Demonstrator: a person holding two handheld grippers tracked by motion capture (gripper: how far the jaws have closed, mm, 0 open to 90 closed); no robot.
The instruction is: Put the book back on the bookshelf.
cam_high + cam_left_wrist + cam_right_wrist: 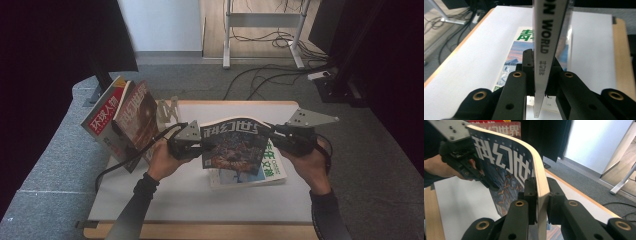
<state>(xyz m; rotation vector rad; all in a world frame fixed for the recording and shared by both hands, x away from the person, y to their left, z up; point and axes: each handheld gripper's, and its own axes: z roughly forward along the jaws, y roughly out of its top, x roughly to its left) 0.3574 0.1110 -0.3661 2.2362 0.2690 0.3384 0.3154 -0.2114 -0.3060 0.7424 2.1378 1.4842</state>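
High view: left gripper and right gripper each pinching an opposite edge of a dark science-fiction magazine, lifted clear above the green-titled magazine lying on the white table. Lift done; probably still to go into the rack, far left. Four magazines counted: one held, one flat, two racked.

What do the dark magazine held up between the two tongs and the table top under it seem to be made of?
The dark magazine looks like paper with a glossy printed cover: it bows between the left tongs and the right tongs, and its page edges show as a pale stack. The table top looks like a matt white sheet or laminate over a wood-coloured board, whose edge shows at the front.
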